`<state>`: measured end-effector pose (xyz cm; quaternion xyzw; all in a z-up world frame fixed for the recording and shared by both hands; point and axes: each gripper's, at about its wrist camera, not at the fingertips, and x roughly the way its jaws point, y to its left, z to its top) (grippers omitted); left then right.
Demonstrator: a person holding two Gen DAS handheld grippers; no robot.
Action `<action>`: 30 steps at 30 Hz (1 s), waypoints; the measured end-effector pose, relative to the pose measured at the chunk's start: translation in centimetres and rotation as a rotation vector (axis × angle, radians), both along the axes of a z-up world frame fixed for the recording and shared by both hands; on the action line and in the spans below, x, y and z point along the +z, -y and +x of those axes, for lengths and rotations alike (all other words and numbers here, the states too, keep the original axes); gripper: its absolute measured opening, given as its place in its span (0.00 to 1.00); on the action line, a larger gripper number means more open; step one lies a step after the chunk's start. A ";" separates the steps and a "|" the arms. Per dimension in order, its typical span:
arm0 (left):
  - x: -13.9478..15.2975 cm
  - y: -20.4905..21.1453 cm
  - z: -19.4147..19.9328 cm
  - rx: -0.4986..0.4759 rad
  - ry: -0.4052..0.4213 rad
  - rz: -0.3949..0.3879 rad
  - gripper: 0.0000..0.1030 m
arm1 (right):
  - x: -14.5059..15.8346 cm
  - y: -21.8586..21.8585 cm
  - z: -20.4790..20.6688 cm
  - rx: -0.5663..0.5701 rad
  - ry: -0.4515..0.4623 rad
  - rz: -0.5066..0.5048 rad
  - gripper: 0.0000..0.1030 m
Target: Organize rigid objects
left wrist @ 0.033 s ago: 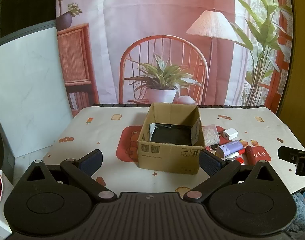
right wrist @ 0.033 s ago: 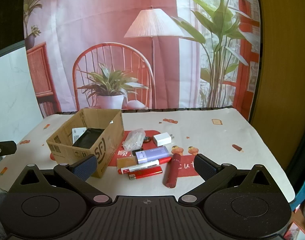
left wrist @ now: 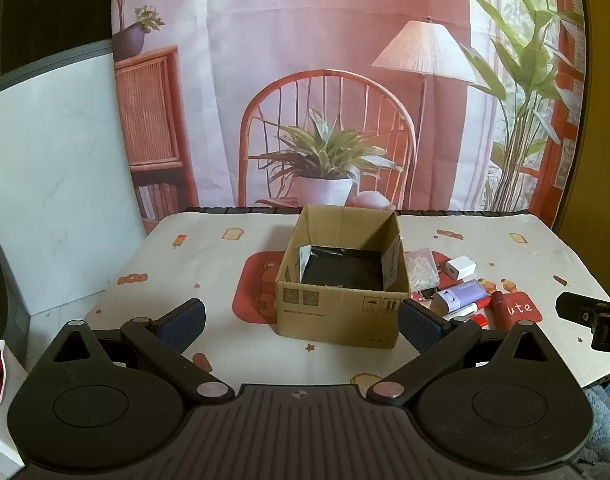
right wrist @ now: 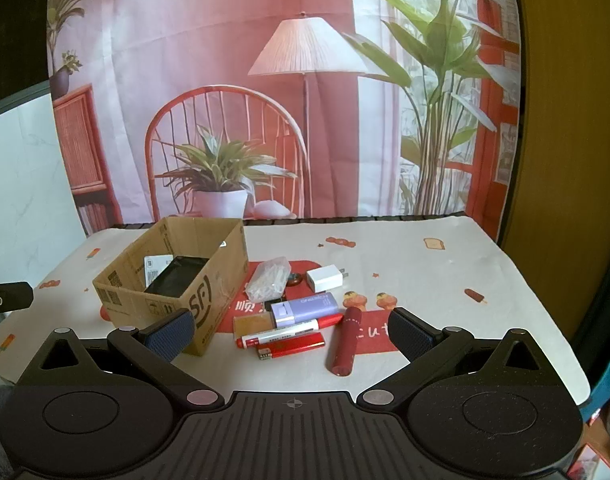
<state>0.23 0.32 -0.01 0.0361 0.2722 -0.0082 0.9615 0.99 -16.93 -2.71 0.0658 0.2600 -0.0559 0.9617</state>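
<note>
An open cardboard box [left wrist: 337,316] stands mid-table with a black item [left wrist: 341,272] on its bottom. To its right lies a cluster: a clear plastic bag [right wrist: 269,278], a white charger [right wrist: 325,278], a purple case [right wrist: 305,310], a red marker [right wrist: 289,332], a red lighter [right wrist: 291,348] and a dark red tube [right wrist: 345,340]. My left gripper [left wrist: 301,322] hangs open in front of the box, holding nothing. My right gripper [right wrist: 291,332] is open too, short of the cluster and above the table's near edge.
The table wears a white cloth [right wrist: 425,280] with red mats and small prints; its right half is bare. A printed backdrop [left wrist: 345,100] rises behind the far edge. A white panel [left wrist: 57,200] stands at the left. The other gripper's tip shows at each view's side.
</note>
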 end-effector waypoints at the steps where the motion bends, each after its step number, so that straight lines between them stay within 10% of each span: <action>1: 0.0 0.0 0.0 -0.001 0.000 -0.001 1.00 | -0.1 -0.1 0.0 0.000 0.000 0.000 1.00; 30: -0.2 0.2 0.5 0.001 -0.024 -0.001 1.00 | -0.2 0.1 0.3 0.000 -0.008 0.004 1.00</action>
